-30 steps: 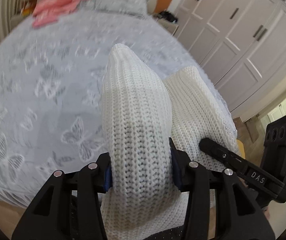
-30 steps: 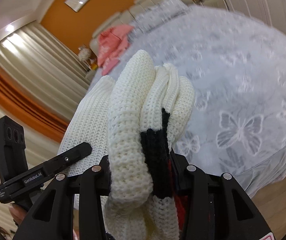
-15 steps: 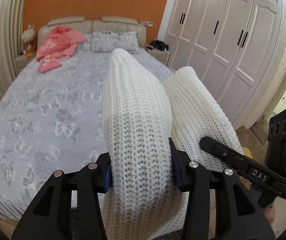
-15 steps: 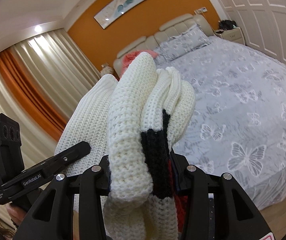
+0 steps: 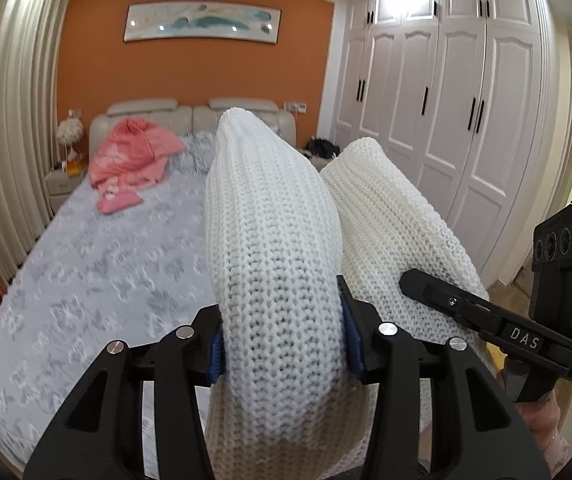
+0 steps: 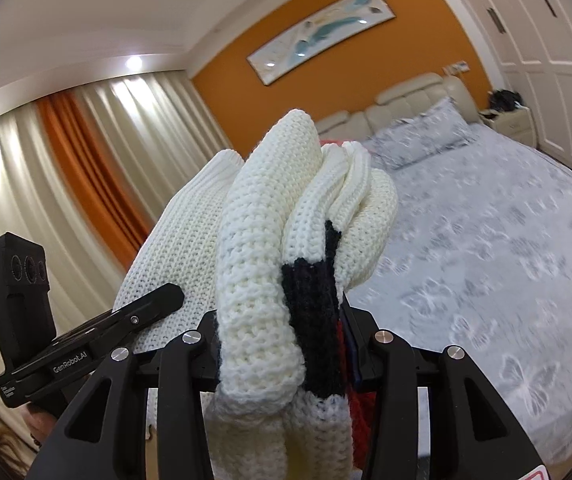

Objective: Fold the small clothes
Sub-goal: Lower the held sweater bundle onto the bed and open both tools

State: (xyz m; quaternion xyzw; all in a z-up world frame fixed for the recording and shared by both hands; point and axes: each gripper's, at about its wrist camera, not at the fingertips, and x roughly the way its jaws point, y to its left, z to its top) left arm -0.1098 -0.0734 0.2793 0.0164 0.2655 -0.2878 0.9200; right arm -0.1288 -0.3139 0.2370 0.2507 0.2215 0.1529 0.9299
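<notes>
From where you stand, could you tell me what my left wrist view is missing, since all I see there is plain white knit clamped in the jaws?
Observer: The right gripper is shut on a bunched part of the same white sweater, and that part has a black patch.
Operator: Is there any other colour on it?
Observer: Yes, a strip of red knit shows just below the black, by the right-hand finger.
Operator: And what lies on that side of the room?
Observer: Cream curtains with an orange panel fill the wall beside the bed.
</notes>
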